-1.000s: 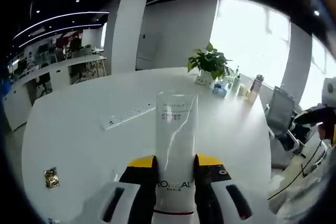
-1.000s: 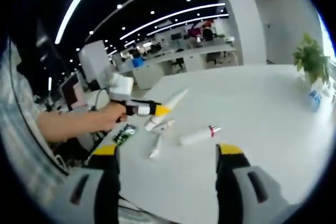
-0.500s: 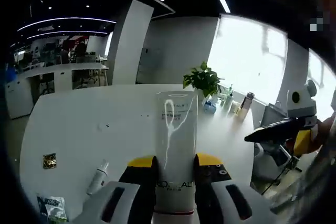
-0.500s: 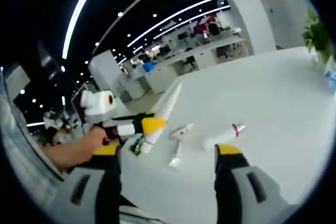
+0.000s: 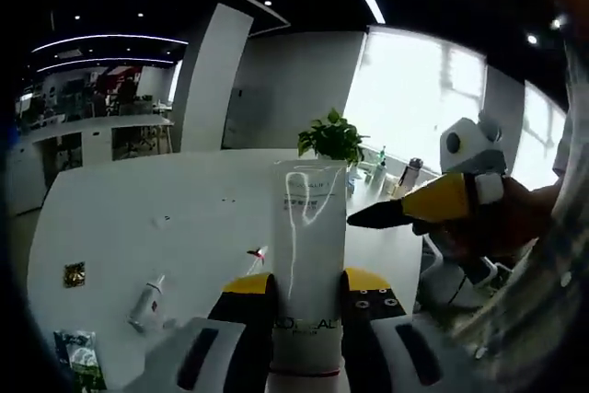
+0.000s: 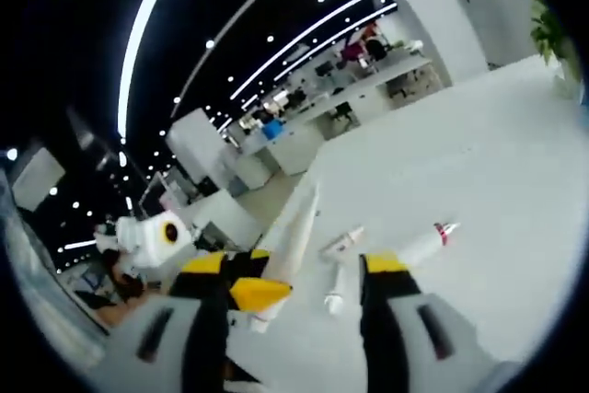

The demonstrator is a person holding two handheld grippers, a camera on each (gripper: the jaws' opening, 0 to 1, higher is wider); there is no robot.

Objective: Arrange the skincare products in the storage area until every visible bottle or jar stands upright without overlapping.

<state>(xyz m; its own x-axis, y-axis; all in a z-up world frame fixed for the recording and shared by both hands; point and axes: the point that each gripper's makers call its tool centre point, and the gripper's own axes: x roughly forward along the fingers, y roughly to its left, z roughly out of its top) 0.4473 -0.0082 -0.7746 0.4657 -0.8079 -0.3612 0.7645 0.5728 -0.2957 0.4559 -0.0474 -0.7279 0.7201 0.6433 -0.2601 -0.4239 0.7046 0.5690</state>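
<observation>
Bright window [image 5: 414, 89], white column [image 5: 207, 80], office desks [image 6: 368, 75]

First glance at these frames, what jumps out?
The white L'Oreal tube stands clamped between the left hand-held gripper jaws, dead centre in the left gripper view. From the right of that view the right hand-held gripper points its dark tips at the tube. In the right gripper view, several white tubes lie flat on the white table.

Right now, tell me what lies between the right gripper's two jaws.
In the right gripper view, the right gripper stands open around bare white table, with one small tube lying there and the left gripper's held tube crossing in.
</observation>
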